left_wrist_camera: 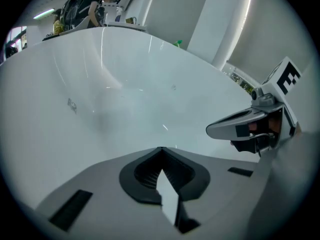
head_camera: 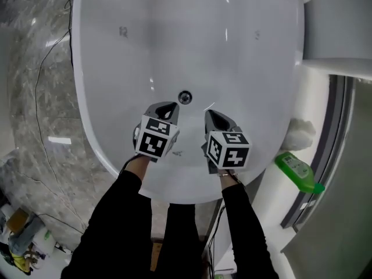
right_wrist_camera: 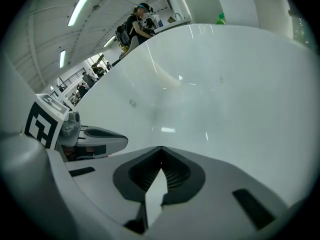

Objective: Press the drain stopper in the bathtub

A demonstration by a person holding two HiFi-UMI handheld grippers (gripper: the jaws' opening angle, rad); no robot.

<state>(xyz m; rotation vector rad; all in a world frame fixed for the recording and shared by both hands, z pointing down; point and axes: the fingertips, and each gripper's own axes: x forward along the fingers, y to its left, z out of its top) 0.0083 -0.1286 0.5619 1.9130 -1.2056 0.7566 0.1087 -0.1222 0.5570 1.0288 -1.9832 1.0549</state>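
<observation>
Left gripper (head_camera: 168, 107), right gripper (head_camera: 210, 114): two, both closed, empty. One drain stopper (head_camera: 185, 97), one bathtub (head_camera: 110, 63).

Bathroom mock-up in a big hall, white bathtub (head_camera: 232, 57), marble floor (head_camera: 29, 86), ceiling strip lights (right_wrist_camera: 82, 4), person (right_wrist_camera: 132, 28) working beyond

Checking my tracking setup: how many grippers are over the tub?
2. In the head view, the left gripper is lower left of the drain stopper, the right gripper lower right; both shut, empty, over the bathtub.
</observation>
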